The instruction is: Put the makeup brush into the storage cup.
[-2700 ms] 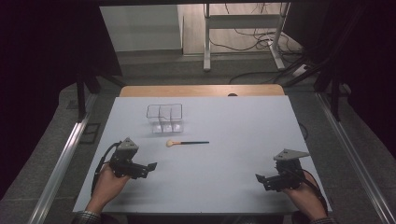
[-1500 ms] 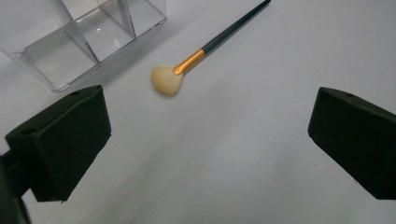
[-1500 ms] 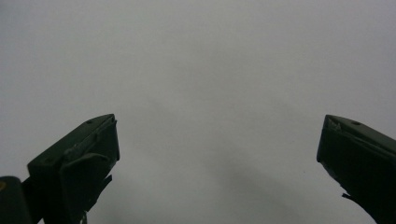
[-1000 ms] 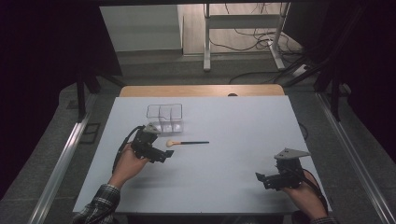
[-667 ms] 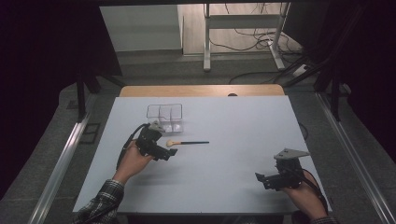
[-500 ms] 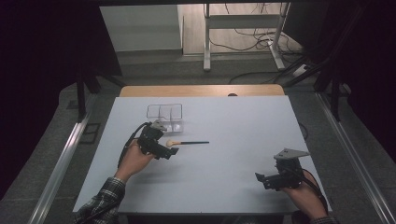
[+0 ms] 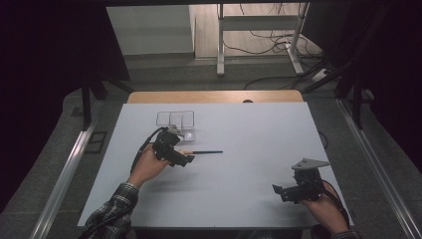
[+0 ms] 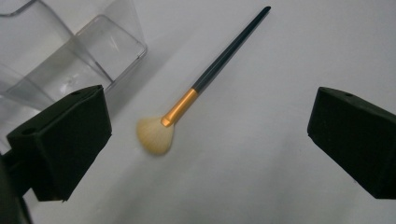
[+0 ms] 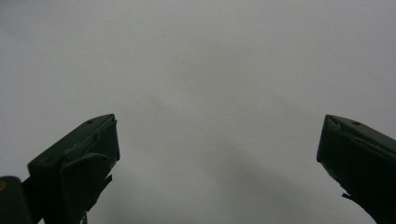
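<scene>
A makeup brush (image 8: 196, 91) with a dark handle, gold ferrule and pale fan of bristles lies flat on the white table (image 7: 249, 129). In the high view the brush (image 7: 205, 152) lies just right of my left gripper (image 7: 185, 159). That left gripper (image 8: 205, 149) is open, its jaws wide apart above the bristle end, not touching the brush. A clear plastic organizer (image 8: 70, 51) with compartments stands close behind the left jaw; in the high view the organizer (image 7: 175, 119) is just beyond the hand. My right gripper (image 7: 279, 191) hovers open near the table's front right corner, with bare table between its jaws (image 9: 215, 158).
A wooden strip (image 7: 214, 96) runs along the table's far edge. Beyond it are a metal frame leg (image 7: 219, 40) and loose cables on the floor. Dark rails flank the table on both sides.
My left gripper has moved from the front left of the table forward and right, up to the brush's bristle end. The right gripper has stayed put.
</scene>
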Action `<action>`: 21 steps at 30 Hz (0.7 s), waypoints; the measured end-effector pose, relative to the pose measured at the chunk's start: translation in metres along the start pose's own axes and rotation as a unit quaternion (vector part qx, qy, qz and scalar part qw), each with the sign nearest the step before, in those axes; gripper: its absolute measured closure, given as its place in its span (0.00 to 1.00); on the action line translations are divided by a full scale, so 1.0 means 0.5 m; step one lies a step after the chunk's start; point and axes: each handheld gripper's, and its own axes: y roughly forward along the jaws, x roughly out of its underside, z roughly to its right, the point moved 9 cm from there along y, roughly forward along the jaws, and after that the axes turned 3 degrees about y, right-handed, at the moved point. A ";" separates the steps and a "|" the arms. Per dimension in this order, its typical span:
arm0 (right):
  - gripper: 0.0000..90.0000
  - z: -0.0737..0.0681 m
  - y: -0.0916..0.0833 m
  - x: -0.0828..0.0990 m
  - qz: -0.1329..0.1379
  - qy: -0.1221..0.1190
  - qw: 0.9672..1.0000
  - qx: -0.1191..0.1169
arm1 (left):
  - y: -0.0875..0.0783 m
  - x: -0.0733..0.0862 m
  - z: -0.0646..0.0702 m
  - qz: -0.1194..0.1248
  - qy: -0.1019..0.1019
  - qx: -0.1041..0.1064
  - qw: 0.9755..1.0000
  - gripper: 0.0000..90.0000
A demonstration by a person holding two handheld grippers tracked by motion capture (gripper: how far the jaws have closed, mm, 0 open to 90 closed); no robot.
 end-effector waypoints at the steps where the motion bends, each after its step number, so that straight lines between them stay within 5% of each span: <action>1: 0.00 0.000 0.000 0.000 -0.001 0.000 1.000 -0.001 | 0.000 0.000 0.000 0.000 0.000 0.000 1.000 0.00; 21: 0.00 0.002 0.001 0.003 -0.004 -0.003 1.000 -0.002 | 0.040 -0.039 0.000 -0.044 0.018 0.000 0.999 0.00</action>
